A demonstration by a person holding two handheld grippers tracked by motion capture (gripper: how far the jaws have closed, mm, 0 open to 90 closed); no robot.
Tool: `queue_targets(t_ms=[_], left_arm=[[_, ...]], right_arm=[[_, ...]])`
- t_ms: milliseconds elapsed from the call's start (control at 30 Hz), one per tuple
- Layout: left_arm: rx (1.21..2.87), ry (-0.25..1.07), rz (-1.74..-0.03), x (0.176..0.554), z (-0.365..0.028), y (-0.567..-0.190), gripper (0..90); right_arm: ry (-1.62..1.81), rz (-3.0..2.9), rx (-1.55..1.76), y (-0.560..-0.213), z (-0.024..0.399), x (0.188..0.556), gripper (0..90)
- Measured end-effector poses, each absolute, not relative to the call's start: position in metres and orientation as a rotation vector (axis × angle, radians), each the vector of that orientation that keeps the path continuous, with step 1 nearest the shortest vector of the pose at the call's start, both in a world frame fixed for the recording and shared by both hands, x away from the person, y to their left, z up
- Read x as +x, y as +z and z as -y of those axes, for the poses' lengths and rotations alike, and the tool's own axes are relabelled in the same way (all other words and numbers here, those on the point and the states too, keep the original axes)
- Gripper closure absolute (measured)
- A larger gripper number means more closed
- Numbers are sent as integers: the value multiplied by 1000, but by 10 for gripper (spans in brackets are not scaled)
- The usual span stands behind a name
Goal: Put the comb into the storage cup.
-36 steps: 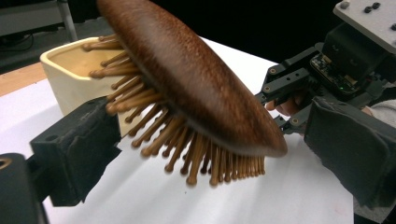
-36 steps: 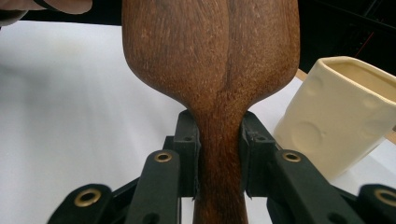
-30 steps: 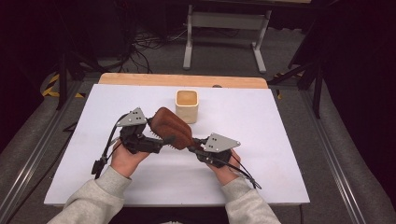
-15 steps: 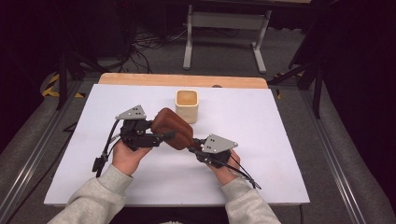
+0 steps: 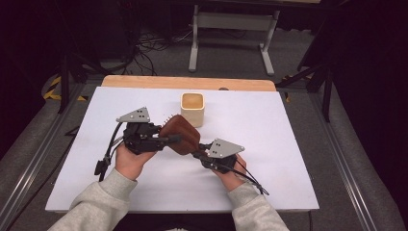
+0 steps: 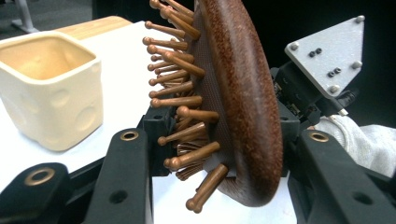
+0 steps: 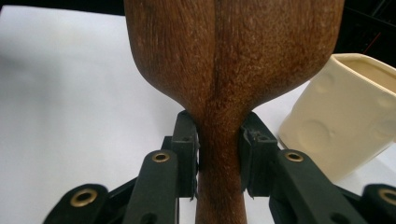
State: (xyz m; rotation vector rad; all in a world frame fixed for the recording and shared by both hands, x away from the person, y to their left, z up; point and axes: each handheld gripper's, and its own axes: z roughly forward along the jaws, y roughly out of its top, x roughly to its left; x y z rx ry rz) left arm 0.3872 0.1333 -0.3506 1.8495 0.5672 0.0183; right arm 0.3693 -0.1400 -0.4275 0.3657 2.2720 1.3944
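**Wooden brush held between two grippers over the white board**

White board (image 5: 269,144) covers the tabletop, a strip of bare wood showing along its far edge; dark floor, cables and a grey stand lie beyond. Cream square cup (image 5: 193,109) stands upright near the far middle of the board, open top up, dimples in its walls.

Brown wooden hairbrush (image 5: 180,134) sits just in front of the cup, lifted off the board, between both tools. High view: head toward the left, handle running down and right.

Left gripper (image 6: 219,154): jaws have just been closing, and now stand either side of the brush head. One jaw sits among the round-tipped wooden pins, the other against the smooth domed back. Brush head is on edge, pins facing the cup. Pads appear to press on it.

Right gripper (image 7: 218,158): jaws closed on the narrow neck of the handle, one pad flat on each side, wood grain running straight up between them. Grip looks firm and centred.

Both hands come in from the near edge, grey sleeves visible, cables trailing from each tool across the board.
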Motion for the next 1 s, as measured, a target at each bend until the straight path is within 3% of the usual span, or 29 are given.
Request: queue_targets(t_ms=[67, 167, 300, 367, 467, 567, 1000], left_arm=[[1870, 40, -573, 387, -131, -346, 572], [1912, 93, -568, 389, -129, -337, 572], [1906, 100, -549, 391, -130, -325, 572], [1911, 121, -541, 391, -130, -319, 571], [1922, 151, -528, 392, -130, -309, 570], [1928, 165, -523, 394, -131, -303, 570], [1928, 259, -530, 408, -136, -269, 566]], right_arm=[[1425, -2291, 388, -426, 141, 371, 685], [1465, -2288, 423, -424, 145, 371, 560], [1535, -2266, 454, -418, 153, 371, 362], [1584, -2268, 476, -416, 157, 373, 193], [1632, -2299, 541, -414, 162, 377, 45], [1599, -2300, 553, -413, 167, 376, 5], [1594, -2277, 604, -415, 189, 367, 1]])
